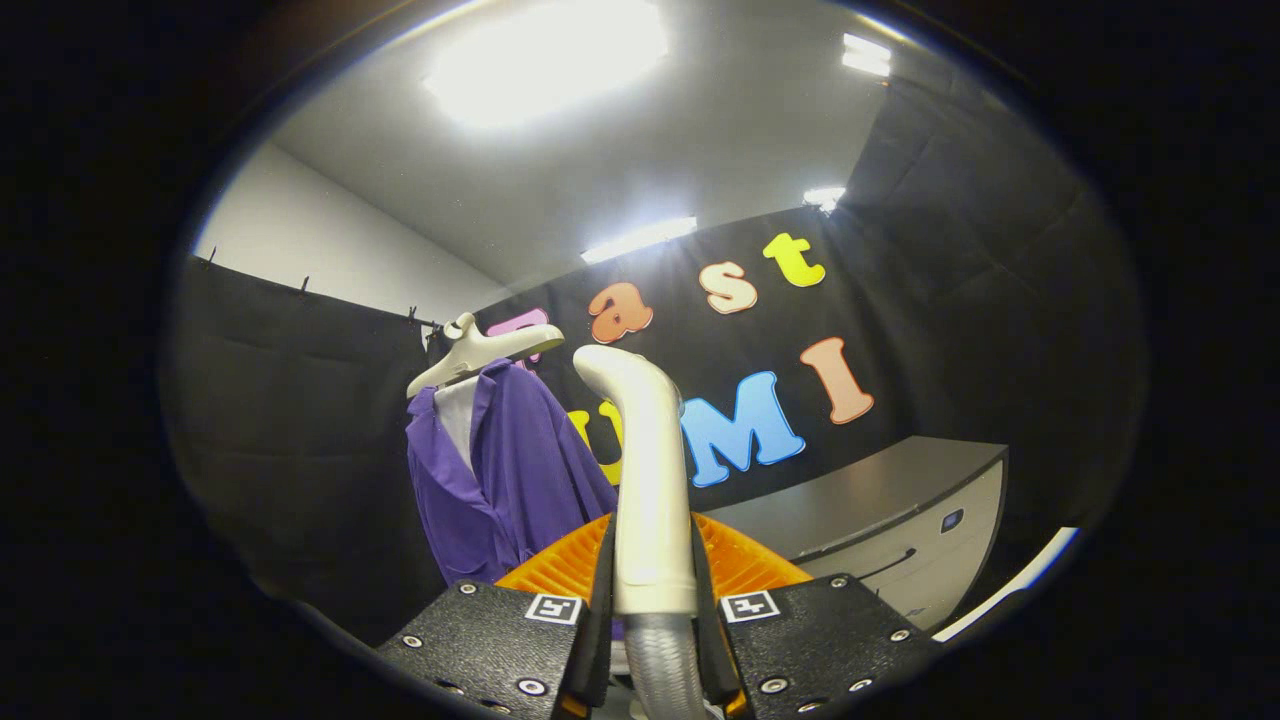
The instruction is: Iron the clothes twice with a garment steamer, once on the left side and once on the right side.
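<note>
The gripper (652, 640) has its fingers closed on the garment steamer (648, 480), one pressing each side of the cream handle just above the point where the grey ribbed hose (664, 665) joins it. The handle rises upright from between the fingers and curves over at its top, so the rounded steamer head points toward the clothes. An orange ribbed part (745, 560) fans out behind the handle, just beyond the fingers.

Ahead of the fingers and off to the left hangs the purple shirt (520, 470), open at the front with a pale lining showing at the collar. It sits on a cream hanger (480, 350), which hangs in front of the black cloth wall (290, 420). The steamer head stands just beside the shirt's right edge in the view, near hanger height; whether it touches the fabric cannot be told.

To the right, beyond the fingers, stands a grey cabinet (900, 520) with a flat top and a dark drawer slot. Ceiling lights (545, 55) glare overhead.
</note>
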The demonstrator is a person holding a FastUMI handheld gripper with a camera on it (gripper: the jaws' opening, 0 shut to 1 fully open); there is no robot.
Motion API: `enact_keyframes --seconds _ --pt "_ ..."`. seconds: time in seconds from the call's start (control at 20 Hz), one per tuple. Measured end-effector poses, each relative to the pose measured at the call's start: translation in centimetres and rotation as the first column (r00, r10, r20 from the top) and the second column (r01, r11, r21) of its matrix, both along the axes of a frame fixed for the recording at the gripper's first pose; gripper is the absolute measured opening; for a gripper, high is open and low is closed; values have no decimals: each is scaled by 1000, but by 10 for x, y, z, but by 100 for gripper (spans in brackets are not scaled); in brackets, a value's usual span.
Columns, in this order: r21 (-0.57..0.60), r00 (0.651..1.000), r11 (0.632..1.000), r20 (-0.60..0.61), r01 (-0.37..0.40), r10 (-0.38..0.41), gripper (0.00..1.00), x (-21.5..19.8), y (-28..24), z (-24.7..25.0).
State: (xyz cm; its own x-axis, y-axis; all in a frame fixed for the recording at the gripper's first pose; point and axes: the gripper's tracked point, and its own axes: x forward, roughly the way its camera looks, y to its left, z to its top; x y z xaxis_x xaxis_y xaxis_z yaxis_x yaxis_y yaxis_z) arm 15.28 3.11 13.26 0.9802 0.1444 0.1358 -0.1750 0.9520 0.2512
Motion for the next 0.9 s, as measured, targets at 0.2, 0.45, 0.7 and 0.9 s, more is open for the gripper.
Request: enact_keyframes --seconds 0.2,0.45,0.7,0.9 --pt "-16 999 999 33 -41 41 36 24 22 24" --pt "-28 993 995 63 -97 99 36 61 59 50" --pt "-40 985 988 83 -152 154 37 98 95 71" --pt "-58 977 982 108 -177 183 37 125 118 89"
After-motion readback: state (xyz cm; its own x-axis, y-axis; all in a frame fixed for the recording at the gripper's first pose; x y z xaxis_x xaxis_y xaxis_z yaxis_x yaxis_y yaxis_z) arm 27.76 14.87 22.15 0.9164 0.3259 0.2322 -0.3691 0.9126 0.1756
